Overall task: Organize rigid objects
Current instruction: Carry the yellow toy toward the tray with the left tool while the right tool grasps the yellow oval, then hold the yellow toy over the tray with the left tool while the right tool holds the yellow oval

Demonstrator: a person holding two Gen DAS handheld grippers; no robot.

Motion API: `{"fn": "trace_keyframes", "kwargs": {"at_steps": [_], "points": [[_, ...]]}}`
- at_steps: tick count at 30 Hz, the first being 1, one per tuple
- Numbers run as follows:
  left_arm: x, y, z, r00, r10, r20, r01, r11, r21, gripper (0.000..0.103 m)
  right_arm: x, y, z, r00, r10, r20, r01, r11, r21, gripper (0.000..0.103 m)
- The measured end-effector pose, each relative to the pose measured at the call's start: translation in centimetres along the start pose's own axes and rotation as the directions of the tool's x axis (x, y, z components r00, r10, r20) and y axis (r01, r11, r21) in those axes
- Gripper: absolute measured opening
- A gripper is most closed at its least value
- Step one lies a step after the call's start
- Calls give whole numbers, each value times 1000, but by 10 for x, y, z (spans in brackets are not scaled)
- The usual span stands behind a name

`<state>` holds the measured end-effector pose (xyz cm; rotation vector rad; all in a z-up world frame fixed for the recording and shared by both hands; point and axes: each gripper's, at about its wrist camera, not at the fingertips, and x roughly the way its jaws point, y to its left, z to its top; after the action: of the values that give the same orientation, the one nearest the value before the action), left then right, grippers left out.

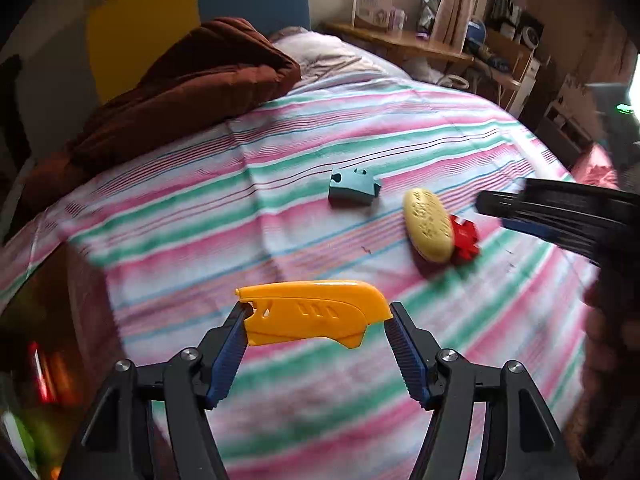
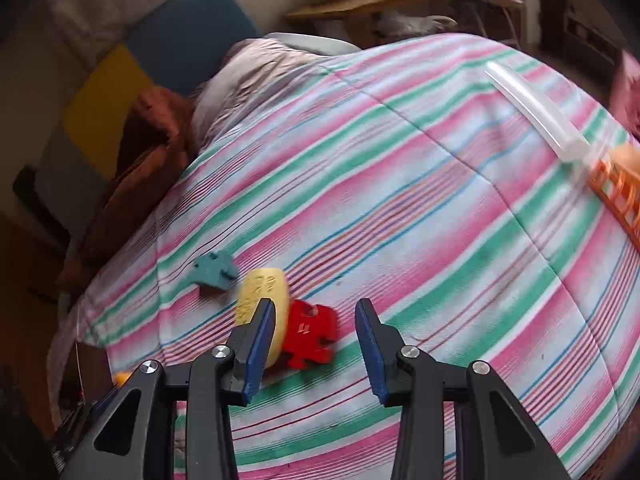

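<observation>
My left gripper (image 1: 316,320) pinched the yellow plastic sheath (image 1: 316,316) endwise, liable to pivot free; my right gripper (image 2: 316,328) gaped empty.

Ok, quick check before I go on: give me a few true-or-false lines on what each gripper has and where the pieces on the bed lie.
1. The left gripper grips the orange plastic piece end to end. True.
2. The right gripper holds the red puzzle piece. False: its jaws are open and hold nothing.
3. The yellow oval touches the red piece. True.
4. The teal puzzle piece is stacked on the yellow oval. False: it lies apart on the striped bedcover.
</observation>
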<state>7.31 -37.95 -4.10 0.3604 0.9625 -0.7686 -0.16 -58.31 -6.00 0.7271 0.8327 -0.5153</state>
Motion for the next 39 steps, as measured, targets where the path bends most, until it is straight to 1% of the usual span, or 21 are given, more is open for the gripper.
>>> {"fn": "trace_keyframes", "kwargs": {"at_steps": [4, 8, 10, 11, 12, 14, 15, 16, 17, 20, 25, 28, 29, 30, 32, 33, 34, 36, 37, 38, 39], "points": [[-29, 9, -23, 1000, -3, 28, 4, 1000, -21, 68, 7, 20, -4, 1000, -11, -13, 10, 995, -95, 41], [-53, 22, -42, 999, 0, 49, 2, 999, -49, 68, 23, 42, 2, 997, -82, -6, 79, 974, -214, 41], [-66, 34, -50, 998, 4, 64, 1, 997, -82, 68, 38, 48, 10, 994, -106, -27, 96, 964, -248, 41], [-72, 39, -53, 998, 8, 68, -2, 996, -94, 68, 47, 50, 12, 993, -110, -47, 94, 960, -264, 44], [-76, 44, -56, 997, 13, 72, -5, 995, -104, 68, 55, 53, 15, 992, -105, -63, 84, 957, -279, 49], [-90, 56, -63, 996, 28, 87, -17, 991, -130, 68, 65, 59, 15, 990, -103, -99, 68, 951, -302, 49], [-94, 61, -66, 995, 33, 91, -21, 990, -138, 68, 71, 63, 12, 985, -106, -139, 55, 944, -325, 44], [-100, 67, -69, 994, 42, 99, -26, 988, -154, 68, 73, 68, 8, 981, -114, -155, 53, 935, -351, 43], [-104, 72, -72, 994, 46, 102, -28, 986, -167, 68, 72, 74, 2, 983, -120, -140, 55, 917, -396, 42], [-114, 87, -81, 992, 60, 112, -36, 978, -206, 68, 66, 87, -19, 983, -94, -157, 9, 883, -470, 40], [-131, 114, -104, 988, 105, 112, -74, 964, -257, 68, 46, 102, -64, 974, -59, -220, -80, 815, -574, 40], [-141, 136, -123, 984, 149, 102, -111, 945, -308, 68, 32, 107, -94, 964, -34, -262, -140, 774, -618, 41], [-143, 141, -127, 982, 161, 98, -122, 939, -321, 68, 27, 108, -104, 969, -40, -245, -131, 755, -643, 41], [-147, 150, -135, 979, 184, 90, -142, 928, -346, 68, 26, 107, -108, 972, -44, -230, -121, 748, -652, 42], [-155, 166, -150, 972, 219, 80, -172, 907, -384, 68, 25, 105, -112, 976, -41, -213, -112, 747, -655, 42], [-161, 177, -161, 966, 249, 71, -199, 890, -411, 68, 25, 104, -112, 977, -35, -211, -114, 749, -653, 42], [-164, 181, -167, 962, 265, 67, -213, 880, -424, 68, 24, 103, -115, 977, -29, -210, -117, 751, -650, 42], [-175, 196, -185, 948, 314, 49, -258, 849, -462, 68, 23, 104, -115, 981, -20, -194, -115, 742, -660, 42], [-177, 199, -190, 944, 328, 45, -269, 841, -470, 68, 24, 101, -113, 982, -23, -187, -109, 740, -663, 42], [-183, 204, -199, 933, 357, 38, -296, 824, -484, 68, 24, 101, -113, 984, -27, -177, -98, 743, -662, 42], [-188, 207, -204, 926, 375, 35, -311, 814, -490, 68, 23, 100, -115, 985, -28, -170, -93, 744, -661, 42]]}}
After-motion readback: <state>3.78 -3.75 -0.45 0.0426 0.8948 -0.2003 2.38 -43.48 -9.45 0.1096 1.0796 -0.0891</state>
